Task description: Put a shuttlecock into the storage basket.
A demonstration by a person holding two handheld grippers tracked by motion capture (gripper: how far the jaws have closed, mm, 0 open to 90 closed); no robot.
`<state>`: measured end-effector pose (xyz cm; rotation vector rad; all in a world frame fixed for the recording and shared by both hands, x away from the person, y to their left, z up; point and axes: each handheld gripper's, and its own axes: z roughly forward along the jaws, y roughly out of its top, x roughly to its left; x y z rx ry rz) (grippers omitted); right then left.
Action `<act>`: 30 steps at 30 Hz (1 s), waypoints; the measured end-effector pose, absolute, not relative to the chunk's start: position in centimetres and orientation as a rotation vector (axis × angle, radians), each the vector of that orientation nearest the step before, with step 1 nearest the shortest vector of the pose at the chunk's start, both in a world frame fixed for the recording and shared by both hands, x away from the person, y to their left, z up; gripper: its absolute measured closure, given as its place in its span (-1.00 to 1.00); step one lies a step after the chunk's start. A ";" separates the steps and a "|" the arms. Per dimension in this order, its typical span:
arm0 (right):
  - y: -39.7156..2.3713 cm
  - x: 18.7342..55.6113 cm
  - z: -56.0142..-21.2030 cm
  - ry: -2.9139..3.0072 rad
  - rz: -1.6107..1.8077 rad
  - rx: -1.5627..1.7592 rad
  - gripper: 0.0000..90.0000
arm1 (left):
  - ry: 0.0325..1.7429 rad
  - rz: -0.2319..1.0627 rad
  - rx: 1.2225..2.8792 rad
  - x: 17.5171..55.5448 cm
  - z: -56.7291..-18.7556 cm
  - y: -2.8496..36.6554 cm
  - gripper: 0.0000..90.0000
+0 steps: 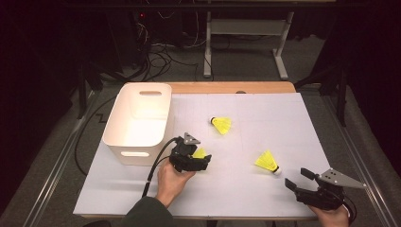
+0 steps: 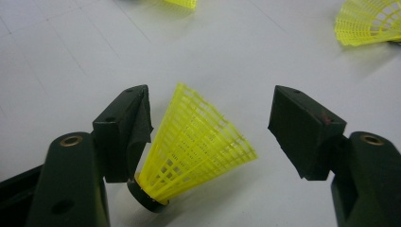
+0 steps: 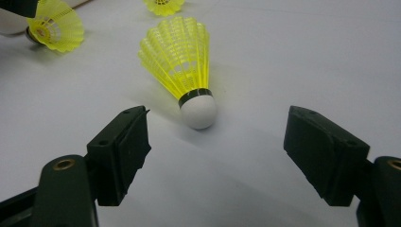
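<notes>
Left gripper (image 2: pixel 208 127): jaws open, straddling yellow shuttlecock (image 2: pixel 196 149) lying on white table (image 1: pixel 265 198), just right of white bin (image 1: pixel 137 118). Skirt touching one jaw, other jaw well clear. Best to centre first, then close gently on skirt near cork; mesh likely to crush or slip. Right gripper (image 3: pixel 215 149): jaws open, empty, aimed at second shuttlecock (image 3: pixel 182 61), not yet around it.

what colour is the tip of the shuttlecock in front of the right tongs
White, with a black band above it, on the shuttlecock; clearest in the right gripper view.
</notes>
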<state>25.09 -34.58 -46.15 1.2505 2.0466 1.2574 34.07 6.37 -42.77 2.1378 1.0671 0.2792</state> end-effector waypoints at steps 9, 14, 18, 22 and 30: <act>-34.6 25.1 -46.2 2.049 1.260 1.249 -0.48 | 1.082 0.269 2.161 34.5 -43.3 6.1 -0.24; -34.6 25.1 -46.2 2.050 1.259 1.251 -0.48 | 1.080 0.278 2.164 34.4 -43.4 6.1 -0.16; -34.6 25.1 -46.2 2.048 1.260 1.253 -0.48 | 1.075 0.291 2.182 34.3 -43.6 6.0 -0.02; -34.5 25.1 -46.2 2.052 1.257 1.250 -0.48 | 1.073 0.302 2.190 34.3 -43.8 5.8 0.09; -34.4 25.1 -46.2 2.057 1.261 1.245 -0.48 | 1.085 0.324 2.192 34.4 -43.9 5.7 0.26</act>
